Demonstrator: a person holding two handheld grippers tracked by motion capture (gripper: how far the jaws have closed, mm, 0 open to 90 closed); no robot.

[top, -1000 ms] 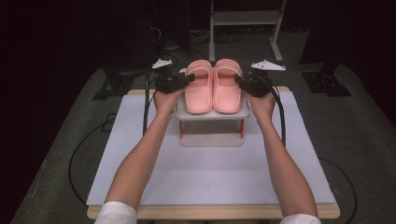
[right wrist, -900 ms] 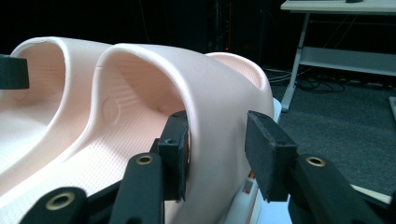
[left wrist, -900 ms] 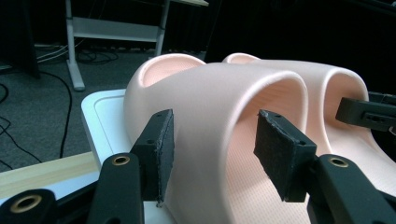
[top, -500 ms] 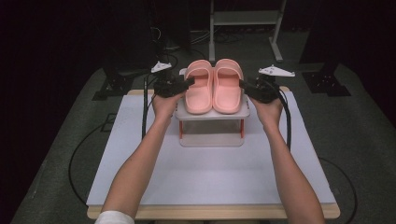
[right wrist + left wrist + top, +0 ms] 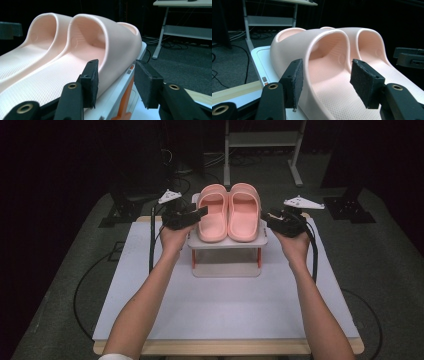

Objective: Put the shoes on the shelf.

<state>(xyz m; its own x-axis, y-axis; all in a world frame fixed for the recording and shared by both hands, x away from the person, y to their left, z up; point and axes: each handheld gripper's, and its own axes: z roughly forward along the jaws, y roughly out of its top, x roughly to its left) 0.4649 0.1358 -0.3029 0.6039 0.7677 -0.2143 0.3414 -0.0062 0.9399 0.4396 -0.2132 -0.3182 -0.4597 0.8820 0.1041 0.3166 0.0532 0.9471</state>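
Across the lower and middle part of the high view I see the white table (image 5: 220, 315), with a wooden edge along the bottom of the frame. On its far half, near the centre of the frame, stands a small white shelf stand (image 5: 227, 242) with orange legs. On top of this stand two pink slippers lie side by side, touching each other, toes pointing to the upper edge of the frame: the left slipper (image 5: 213, 215) and the right slipper (image 5: 244, 211).

My two forearms come up from the bottom of the frame. My left hand (image 5: 172, 238) holds the left gripper (image 5: 200, 212) just beside the left slipper, at the left of the stand. My right hand (image 5: 295, 243) holds the right gripper (image 5: 268, 217) at the right side of the stand, close to the right slipper.

From the left gripper view, the jaws stand apart, and the outer wall of the left slipper (image 5: 322, 65) is between them: one pad (image 5: 297, 81) is outside the wall, the other pad (image 5: 365, 82) is over the footbed. I cannot tell if the pads touch the slipper.

From the right gripper view, the jaws are also apart. One pad (image 5: 93, 81) is over the footbed of the right slipper (image 5: 100, 47), and the other pad (image 5: 147, 83) is outside its wall, over the stand's edge (image 5: 117, 92).
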